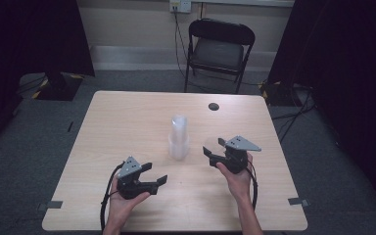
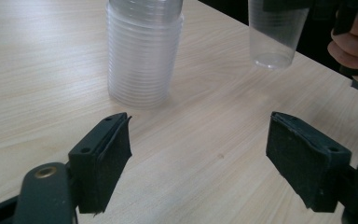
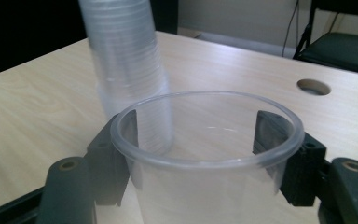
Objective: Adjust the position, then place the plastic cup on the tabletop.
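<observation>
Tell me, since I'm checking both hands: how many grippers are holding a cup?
1: the right gripper grips a clear cup, lifted off the table; the left gripper is open, short of the cup stack.

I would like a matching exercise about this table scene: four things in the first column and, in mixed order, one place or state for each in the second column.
Things:
1. stack of clear cups
2. single clear cup
3. left gripper
4. black chair

Places or states:
A. jaws wide apart, nothing between them
B. stands on the floor beyond the far edge of the table
C. stands upright near the middle of the table
D. clamped between the jaws of the right gripper, off the tabletop

Pairs: 1-C, 2-D, 3-A, 4-B
</observation>
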`<move>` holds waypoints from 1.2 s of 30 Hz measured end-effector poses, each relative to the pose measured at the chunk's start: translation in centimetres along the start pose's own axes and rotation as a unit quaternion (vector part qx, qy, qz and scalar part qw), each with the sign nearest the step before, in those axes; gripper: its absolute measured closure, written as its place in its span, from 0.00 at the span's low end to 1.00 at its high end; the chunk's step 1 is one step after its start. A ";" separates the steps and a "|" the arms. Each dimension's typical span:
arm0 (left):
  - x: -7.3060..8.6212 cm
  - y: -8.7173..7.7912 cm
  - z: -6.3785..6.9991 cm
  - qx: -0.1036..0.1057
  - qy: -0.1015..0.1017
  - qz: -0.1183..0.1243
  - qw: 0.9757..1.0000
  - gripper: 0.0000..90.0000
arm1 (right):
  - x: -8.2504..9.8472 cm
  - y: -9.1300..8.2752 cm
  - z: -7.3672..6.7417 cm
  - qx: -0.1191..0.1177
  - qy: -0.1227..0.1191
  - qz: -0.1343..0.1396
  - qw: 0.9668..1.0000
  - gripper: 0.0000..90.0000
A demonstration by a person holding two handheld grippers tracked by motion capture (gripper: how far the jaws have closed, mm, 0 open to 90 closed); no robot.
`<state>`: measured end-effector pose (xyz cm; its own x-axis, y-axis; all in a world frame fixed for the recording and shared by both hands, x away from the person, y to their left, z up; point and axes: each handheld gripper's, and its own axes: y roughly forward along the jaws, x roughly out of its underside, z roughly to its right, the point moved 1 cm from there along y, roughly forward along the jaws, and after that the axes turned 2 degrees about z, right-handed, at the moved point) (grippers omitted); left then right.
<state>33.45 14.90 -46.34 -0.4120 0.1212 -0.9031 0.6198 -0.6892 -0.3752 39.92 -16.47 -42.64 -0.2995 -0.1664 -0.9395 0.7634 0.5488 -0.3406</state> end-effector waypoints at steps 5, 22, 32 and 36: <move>0.3 -0.1 -0.1 0.004 -0.007 -0.001 1.000 0.25 | -0.4 0.3 1.1 0.012 0.001 0.006 1.000 0.34; 1.0 -0.8 -1.0 -0.013 -0.005 0.004 1.000 0.23 | -2.2 1.9 4.4 0.037 0.024 0.017 0.999 0.34; 1.1 -1.1 -1.1 -0.024 0.006 0.013 1.000 0.18 | -2.2 4.2 6.3 0.045 0.038 0.008 0.998 0.34; 1.0 -1.1 -1.3 -0.028 -0.001 0.014 0.999 0.18 | -1.6 5.7 7.2 0.058 0.044 -0.004 0.997 0.34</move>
<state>33.21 16.76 -47.13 -0.3946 0.1004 -0.9134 0.6683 -0.6508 -0.3602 48.88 -18.98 -43.37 -0.3505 -0.0956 -0.9317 0.8207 0.4480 -0.3547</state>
